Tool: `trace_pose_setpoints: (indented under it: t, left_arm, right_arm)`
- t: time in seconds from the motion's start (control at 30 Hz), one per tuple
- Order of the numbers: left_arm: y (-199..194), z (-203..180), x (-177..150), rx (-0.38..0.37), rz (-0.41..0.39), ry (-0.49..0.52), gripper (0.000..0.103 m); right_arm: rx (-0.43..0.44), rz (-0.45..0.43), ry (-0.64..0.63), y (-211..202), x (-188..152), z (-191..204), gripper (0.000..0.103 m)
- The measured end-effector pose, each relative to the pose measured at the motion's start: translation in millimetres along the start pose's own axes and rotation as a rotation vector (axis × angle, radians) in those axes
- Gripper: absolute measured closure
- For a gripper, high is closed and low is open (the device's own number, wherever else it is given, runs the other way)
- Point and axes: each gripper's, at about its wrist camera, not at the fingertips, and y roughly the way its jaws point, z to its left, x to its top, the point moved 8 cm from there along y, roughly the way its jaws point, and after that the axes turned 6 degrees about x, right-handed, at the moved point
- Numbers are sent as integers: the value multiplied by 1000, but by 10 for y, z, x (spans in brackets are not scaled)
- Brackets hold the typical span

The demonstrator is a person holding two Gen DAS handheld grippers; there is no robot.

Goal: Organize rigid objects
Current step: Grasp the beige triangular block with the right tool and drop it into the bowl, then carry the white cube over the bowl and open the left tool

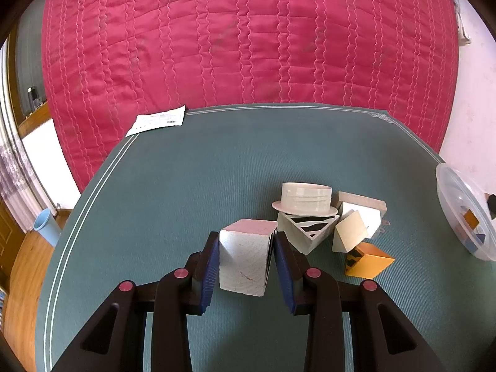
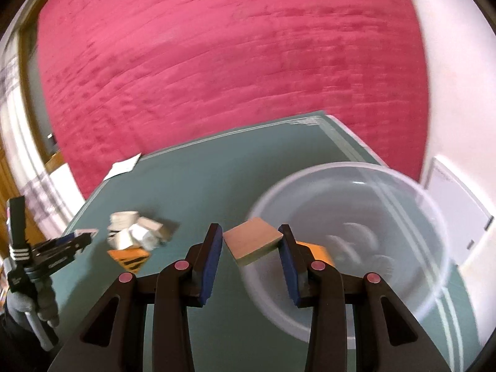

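In the left wrist view, my left gripper [image 1: 245,259] is shut on a white cube [image 1: 245,260] with a pinkish top, low over the green mat [image 1: 173,192]. Right of it lies a pile: a cream flanged ring [image 1: 305,200] on a black-and-white wedge [image 1: 305,232], white blocks [image 1: 356,221] and an orange block [image 1: 369,262]. In the blurred right wrist view, my right gripper [image 2: 251,248] is shut on a flat tan block [image 2: 252,240], held at the near rim of the clear plastic bowl [image 2: 412,204]. The left gripper [image 2: 77,240] and pile [image 2: 136,229] show at left.
A paper slip [image 1: 158,120] lies at the mat's far left corner. A red quilted bed [image 1: 248,37] stands behind the table. The bowl [image 1: 465,214] holds several small pieces. A blue cup [image 1: 45,224] stands on the floor at left.
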Motion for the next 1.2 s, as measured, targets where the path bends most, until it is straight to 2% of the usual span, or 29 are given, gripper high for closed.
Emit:
trace_pose_setpoints:
  t: [0.2, 0.3, 0.4, 0.67, 0.87, 1.2]
  left_arm:
    - [-7, 1, -11, 0, -3, -1, 66]
    - [-13, 2, -23, 2, -2, -4, 66]
    - [-24, 2, -38, 5, 2, -8, 66]
    - [-97, -47, -14, -4, 0, -14, 66]
    - [-193, -221, 32, -29, -8, 6, 66]
    - [-372, -812, 175, -102, -42, 92, 66]
  right_arm:
    - [-126, -25, 48, -191, -49, -426, 64]
    - [-176, -30, 59, -261, -108, -567, 57]
    - [-206, -26, 51, -306, -180, -629, 56]
    - [-233, -26, 27, -359, -246, -652, 56]
    - [-242, -23, 7, -448, -295, -712, 56]
    - [-240, -34, 26, -585, -378, -900, 56]
